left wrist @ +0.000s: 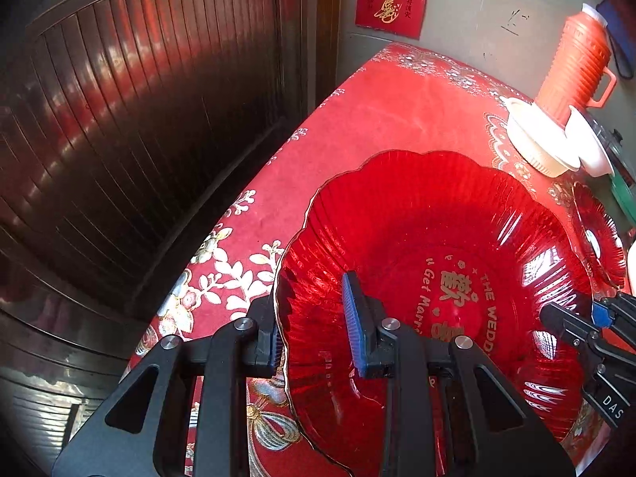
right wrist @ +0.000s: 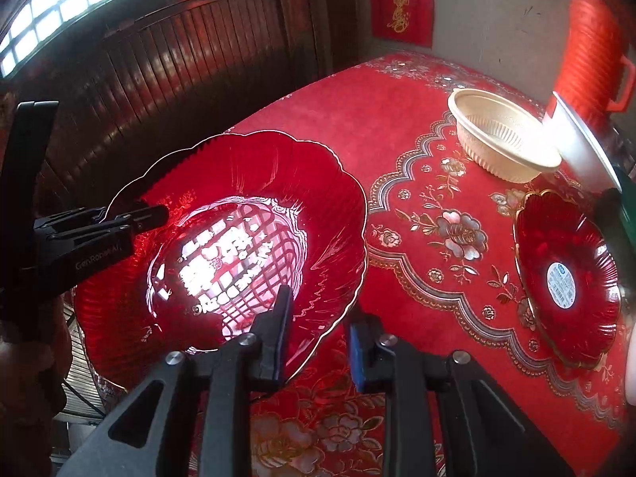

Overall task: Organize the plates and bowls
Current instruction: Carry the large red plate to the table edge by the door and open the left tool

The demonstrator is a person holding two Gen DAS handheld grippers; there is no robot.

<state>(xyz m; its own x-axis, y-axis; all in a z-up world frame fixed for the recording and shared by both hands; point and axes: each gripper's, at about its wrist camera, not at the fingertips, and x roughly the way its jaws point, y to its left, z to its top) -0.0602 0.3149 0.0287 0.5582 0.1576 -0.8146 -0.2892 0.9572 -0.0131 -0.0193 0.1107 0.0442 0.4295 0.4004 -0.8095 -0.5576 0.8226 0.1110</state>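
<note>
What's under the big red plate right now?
Under the big red plate, the red floral tablecloth shows through the glass on the right side; its left part overhangs the table edge. Glare hides what lies beneath the centre.

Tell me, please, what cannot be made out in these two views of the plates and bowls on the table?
- Large red plate: gold lettering washed out by window glare, right wrist view.
- Second white bowl: cut by the frame edge, behind the cream bowl.
- Small red plate: label too small to read; cut by the edge, left wrist view.
- Right hand-held gripper: fingertips hidden behind the plate rim, left wrist view.
- Red thermos: base hidden by bowls.
</note>
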